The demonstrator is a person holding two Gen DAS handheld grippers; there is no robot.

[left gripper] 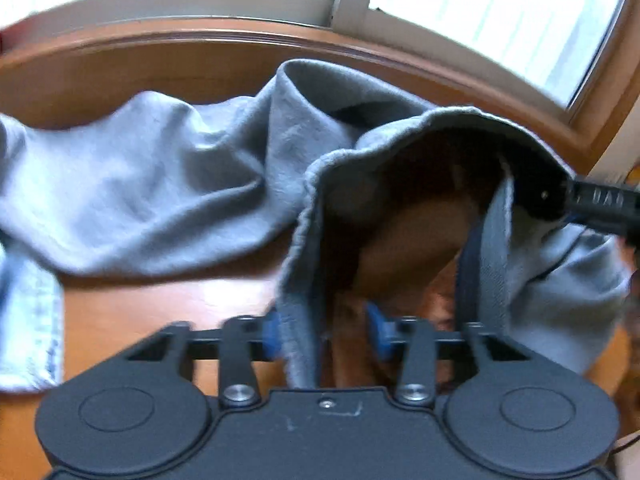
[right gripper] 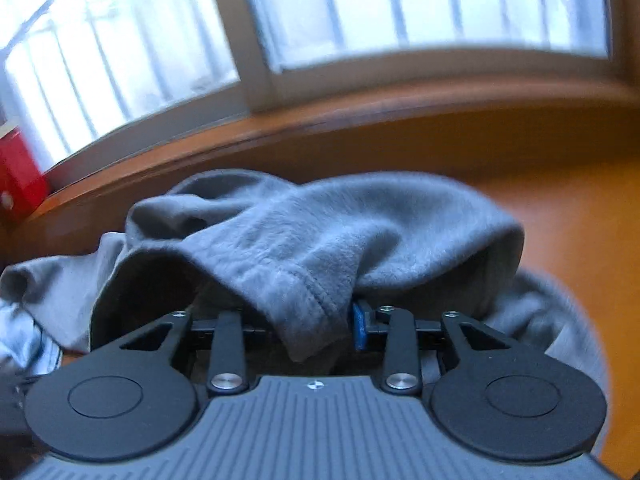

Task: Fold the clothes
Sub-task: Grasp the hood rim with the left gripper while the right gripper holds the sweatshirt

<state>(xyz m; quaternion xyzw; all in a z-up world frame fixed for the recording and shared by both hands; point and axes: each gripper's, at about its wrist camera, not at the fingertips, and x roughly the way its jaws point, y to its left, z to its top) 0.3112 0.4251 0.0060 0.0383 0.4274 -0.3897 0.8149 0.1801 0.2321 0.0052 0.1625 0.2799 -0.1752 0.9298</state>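
Grey fleece garment [left gripper: 168,184] lies rumpled on wooden table [left gripper: 160,300], hem lifted. Left gripper [left gripper: 324,332]: hem between pads, right pad apart; not clamped. Right gripper [right gripper: 316,326]: pinching hem. Fabric soft, light, limp, likely sags; best held at stitched hem.

I see the sweatshirt [left gripper: 160,184] on the table [left gripper: 168,300], spread from the left edge toward the right. The window [left gripper: 480,12] is behind the table's far edge. Another cloth [left gripper: 28,320] lies at the left edge, before the sweatshirt.
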